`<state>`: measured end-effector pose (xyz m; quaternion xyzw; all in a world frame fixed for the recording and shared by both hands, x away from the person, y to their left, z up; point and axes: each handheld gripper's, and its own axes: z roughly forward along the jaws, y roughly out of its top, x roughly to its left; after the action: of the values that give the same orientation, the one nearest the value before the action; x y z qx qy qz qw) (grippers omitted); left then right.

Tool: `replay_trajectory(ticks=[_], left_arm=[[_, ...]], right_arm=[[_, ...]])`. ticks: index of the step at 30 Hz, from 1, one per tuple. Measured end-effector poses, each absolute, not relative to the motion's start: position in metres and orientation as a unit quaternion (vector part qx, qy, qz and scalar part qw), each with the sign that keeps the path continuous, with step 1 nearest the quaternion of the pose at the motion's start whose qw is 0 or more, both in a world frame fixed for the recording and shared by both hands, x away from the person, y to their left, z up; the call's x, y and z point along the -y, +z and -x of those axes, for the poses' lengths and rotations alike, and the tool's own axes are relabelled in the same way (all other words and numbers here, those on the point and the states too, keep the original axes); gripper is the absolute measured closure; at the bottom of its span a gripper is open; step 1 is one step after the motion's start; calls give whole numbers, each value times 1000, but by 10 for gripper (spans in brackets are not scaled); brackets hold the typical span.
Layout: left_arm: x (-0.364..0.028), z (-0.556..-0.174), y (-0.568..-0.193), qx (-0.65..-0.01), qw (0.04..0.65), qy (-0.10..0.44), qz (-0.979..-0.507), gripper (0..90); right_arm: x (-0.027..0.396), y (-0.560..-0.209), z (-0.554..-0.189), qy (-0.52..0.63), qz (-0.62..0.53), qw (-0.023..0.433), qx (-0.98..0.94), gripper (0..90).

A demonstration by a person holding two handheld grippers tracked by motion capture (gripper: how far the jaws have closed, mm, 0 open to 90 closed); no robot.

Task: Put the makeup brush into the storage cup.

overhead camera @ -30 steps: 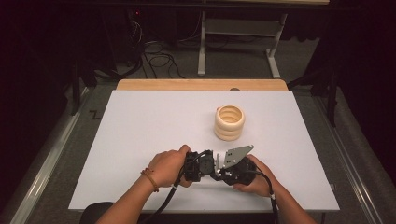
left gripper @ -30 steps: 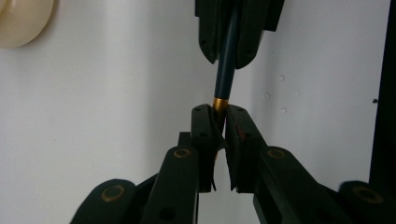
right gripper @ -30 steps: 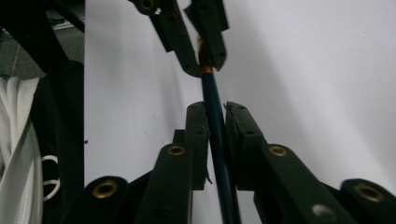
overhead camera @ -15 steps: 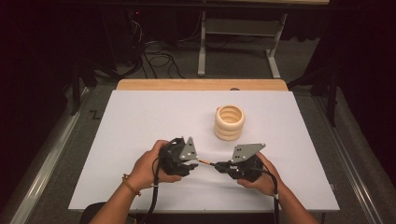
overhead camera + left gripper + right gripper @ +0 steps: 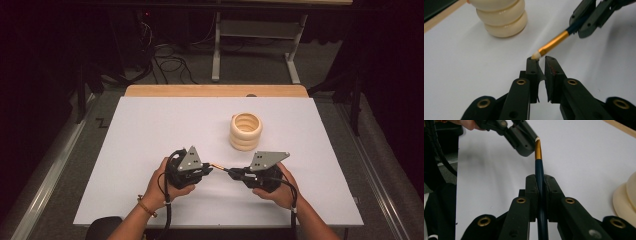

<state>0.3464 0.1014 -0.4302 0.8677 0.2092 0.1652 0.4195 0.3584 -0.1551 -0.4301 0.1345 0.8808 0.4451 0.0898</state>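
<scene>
A thin paintbrush (image 5: pixel 538 157) with a dark blue handle, gold ferrule and white bristles is clamped by its handle in my right gripper (image 5: pixel 539 177). It points left toward my left gripper (image 5: pixel 541 58). The bristle tip rests against the end of one left jaw, outside the slit between the jaws. Those jaws have just been closing and now stand almost together with nothing clearly between them. In the high view the left gripper (image 5: pixel 210 169) and right gripper (image 5: pixel 234 172) face each other near the table's front, with the brush (image 5: pixel 220 166) bridging them.
A stack of three cream rings (image 5: pixel 246 131) stands on the white table (image 5: pixel 150 130) just behind the grippers, also seen as rings (image 5: pixel 502 17) close ahead of the left jaws. A wooden strip (image 5: pixel 215 90) edges the table's far side.
My left hand has drawn to the left, away from the right gripper, so the brush now spans the gap between them. The right hand has stayed put.
</scene>
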Motion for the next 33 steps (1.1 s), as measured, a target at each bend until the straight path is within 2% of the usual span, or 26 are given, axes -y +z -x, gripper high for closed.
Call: replay_trajectory(ticks=[17, 25, 28, 32, 33], left_arm=[[-87, -343, -420, -191, 430, 164, -867, 847], [-107, -338, -422, -199, 435, 193, -857, 755], [-117, -337, -423, -213, 435, 199, -852, 670], [-140, -332, -428, -231, 431, 219, -844, 618], [-151, -329, -430, -240, 429, 226, -841, 569]], right_arm=[[143, -439, -361, 391, -133, 86, -907, 828], [148, -433, -360, 414, -140, 110, -893, 845], [154, -429, -362, 427, -148, 118, -884, 845], [158, -426, -362, 441, -156, 123, -875, 845], [162, -423, -363, 446, -160, 130, -871, 844]])
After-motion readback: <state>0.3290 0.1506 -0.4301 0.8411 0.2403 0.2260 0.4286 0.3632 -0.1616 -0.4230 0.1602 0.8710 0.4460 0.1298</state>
